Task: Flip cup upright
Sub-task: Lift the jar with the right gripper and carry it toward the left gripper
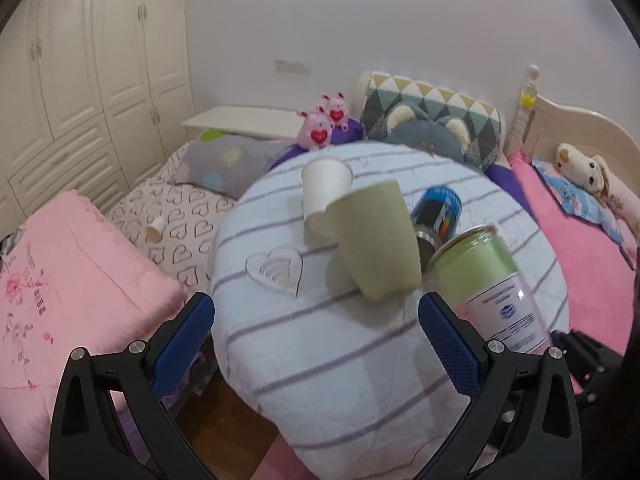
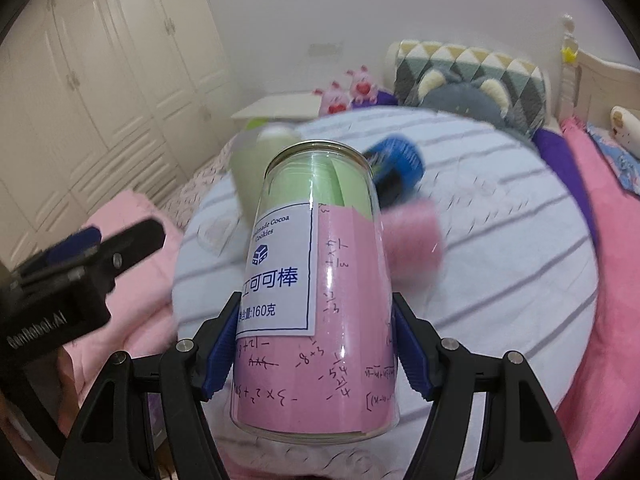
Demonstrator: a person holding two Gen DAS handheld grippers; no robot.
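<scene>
The left tool [image 1: 316, 320] stood with its blue-padded fingers [image 1: 186, 336] spread wide and nothing between them, poised over the near edge of the round bench under a white cloth with lavender stripes [image 1: 320, 380].

In the left wrist view, going left to right across the bench: a white heart-shaped patch on the cloth [image 1: 274, 270] lay at about 9 o'clock from centre. A white paper cup [image 1: 324, 190] stood at about 11 o'clock, its wide end uppermost. Just to its right, overlapping it in view, was an olive-green tapered cup [image 1: 374, 240], tilted, with its narrow end toward the camera; motion blur hid whether it rested on the cloth. A blue printed metal can [image 1: 438, 210] leaned at about 1 o'clock, close behind the green cup. At about 3 o'clock was a clear cylindrical jar with a metal rim, lined with green and pink paper and bearing a white label [image 1: 488, 280], tilted.

The right tool [image 2: 314, 350] was closed against that same jar [image 2: 316, 292], its blue pads [image 2: 412, 360] pressed to both sides of the lower body. The jar was tilted with its rim pointing away from the camera. Behind it the bench items were heavily blurred; a pink object [image 2: 414, 236] at 2 o'clock could not be identified. The left tool's body [image 2: 60, 280] showed at 9 o'clock.
</scene>
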